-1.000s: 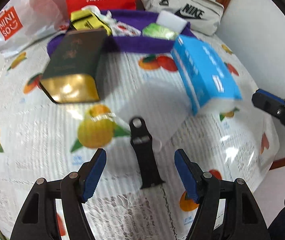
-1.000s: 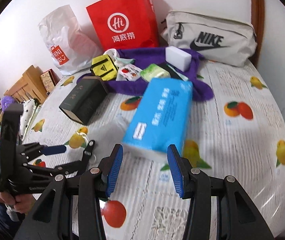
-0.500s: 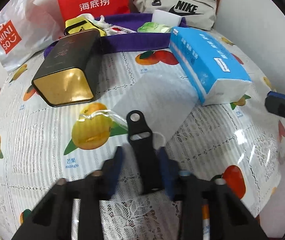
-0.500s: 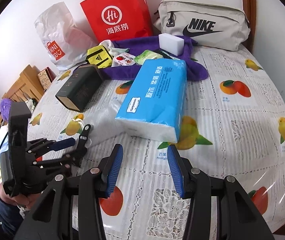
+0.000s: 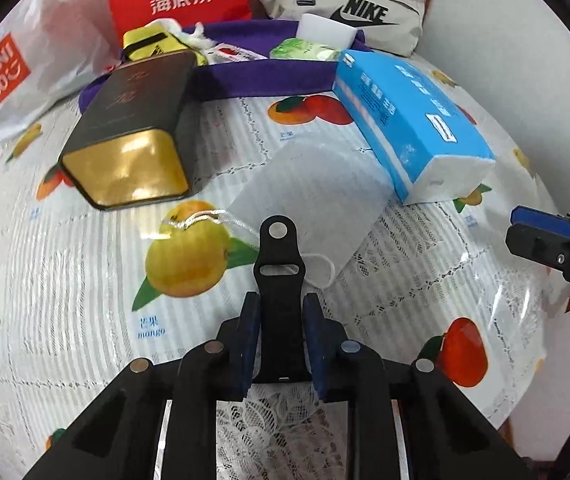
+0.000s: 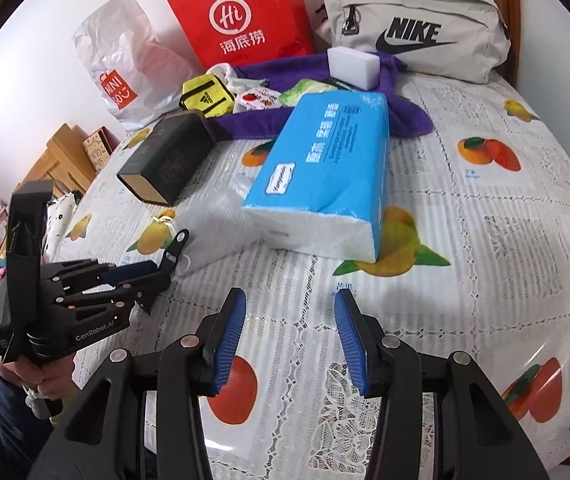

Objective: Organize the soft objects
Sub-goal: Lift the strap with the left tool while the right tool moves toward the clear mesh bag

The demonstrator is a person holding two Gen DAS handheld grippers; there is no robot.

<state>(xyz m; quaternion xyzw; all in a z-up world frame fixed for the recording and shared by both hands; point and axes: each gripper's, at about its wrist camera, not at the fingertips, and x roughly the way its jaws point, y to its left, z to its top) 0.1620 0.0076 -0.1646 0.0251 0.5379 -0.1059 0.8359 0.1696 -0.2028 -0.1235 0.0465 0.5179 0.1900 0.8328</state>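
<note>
**Left gripper clamped on black strap, right gripper idle**

Surface: table under a glossy white cloth (image 5: 65, 280) printed with fruit, lace pattern at the near edge. White wall behind; wooden furniture (image 6: 61, 152) at the left of the right wrist view.

Strap (image 5: 279, 280): black, flat, flexible, with a round stud near its far end and a slot below it. It lies near the table's front edge, its far end over a white drawstring pouch (image 5: 317, 184).

Left gripper (image 5: 281, 344): pads pressed on the strap's sides. Right gripper (image 6: 289, 340): jaws apart, nothing between them.

Nearby: blue tissue pack (image 6: 325, 176), dark gold-ended box (image 5: 133, 128), purple cloth (image 6: 325, 80) at the back
</note>
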